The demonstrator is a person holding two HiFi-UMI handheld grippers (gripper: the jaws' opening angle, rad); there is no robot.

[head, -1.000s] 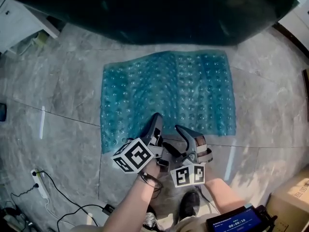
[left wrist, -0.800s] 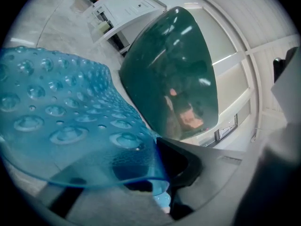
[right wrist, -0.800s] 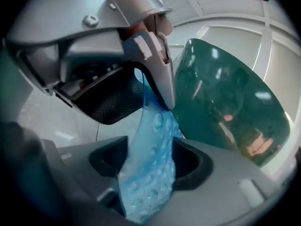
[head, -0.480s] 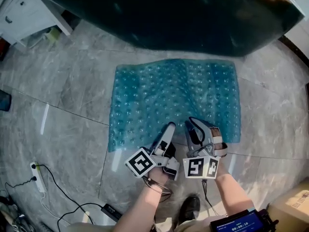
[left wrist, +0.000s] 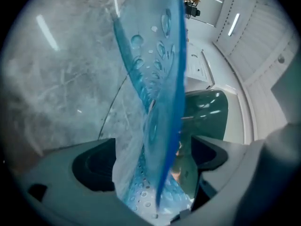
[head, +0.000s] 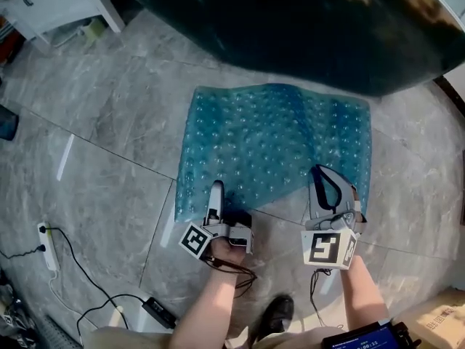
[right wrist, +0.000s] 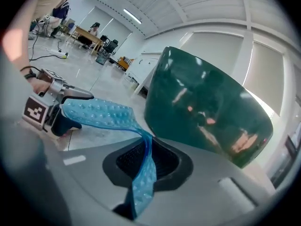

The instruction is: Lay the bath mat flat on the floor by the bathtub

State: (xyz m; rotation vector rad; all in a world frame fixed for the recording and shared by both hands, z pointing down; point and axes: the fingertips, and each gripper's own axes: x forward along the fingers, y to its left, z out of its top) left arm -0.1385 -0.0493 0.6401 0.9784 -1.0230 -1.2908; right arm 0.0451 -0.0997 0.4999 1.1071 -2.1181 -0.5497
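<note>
Your right gripper (head: 328, 191) is closing on the near-right edge of the blue bath mat (head: 276, 144), pads already pinching it — a hold that should let you tug that rumpled side flat. Your left gripper (head: 221, 208) is opening wide, with the near-left corner loose between its jaws. The mat lies on the tiled floor (head: 109, 122) just beside the dark green bathtub (head: 305, 27).

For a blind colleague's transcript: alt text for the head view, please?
A blue bath mat lies rumpled on the grey floor beside a dark green bathtub. At its near edge the left gripper, jaws opening, and right gripper, jaws closing, each have mat between them.
</note>
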